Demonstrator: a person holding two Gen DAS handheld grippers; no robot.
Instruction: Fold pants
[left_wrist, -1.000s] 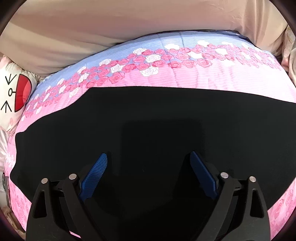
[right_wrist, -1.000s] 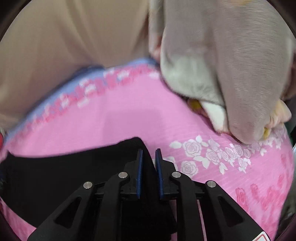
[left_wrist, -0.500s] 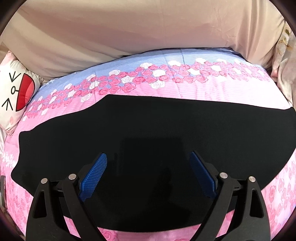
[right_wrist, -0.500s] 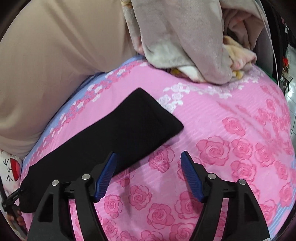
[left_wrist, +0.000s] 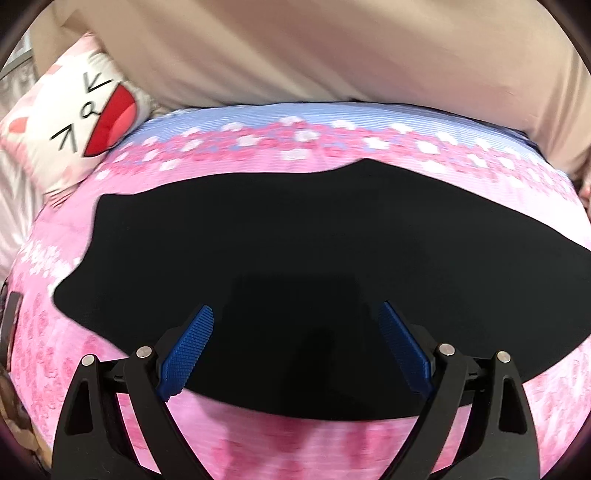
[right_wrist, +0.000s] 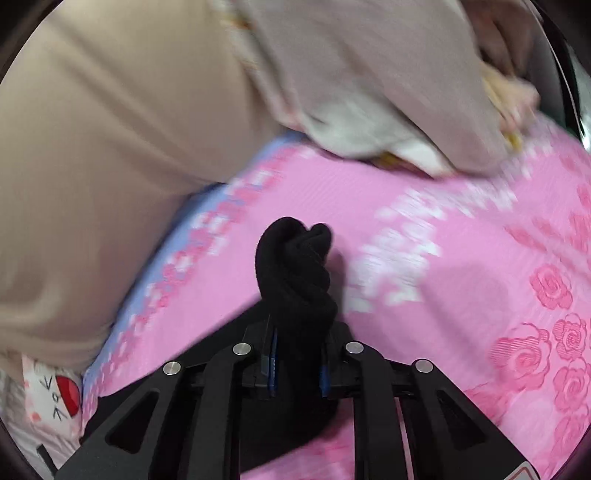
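Observation:
Black pants (left_wrist: 295, 251) lie flat across the pink rose-print bed sheet (left_wrist: 295, 147), their left end in view. My left gripper (left_wrist: 295, 308) hovers over their near part, open, with nothing between its blue pads. In the right wrist view a bunched end of the pants (right_wrist: 291, 266) sticks up from my right gripper (right_wrist: 298, 339), whose jaws are closing and pinch that fabric between the pads. The rest of the pants trails back under that gripper, hidden.
A cat-face pillow (left_wrist: 85, 122) sits at the bed's left end, also in the right view as the pillow (right_wrist: 55, 402). A beige padded backrest (left_wrist: 295, 48) runs along the far edge. A grey blanket heap (right_wrist: 369, 74) lies at the right end.
The left gripper shifted sideways along the pants, bringing their left end into view. The right gripper opened wide over the pant end, then closed on it, bunching the fabric up.

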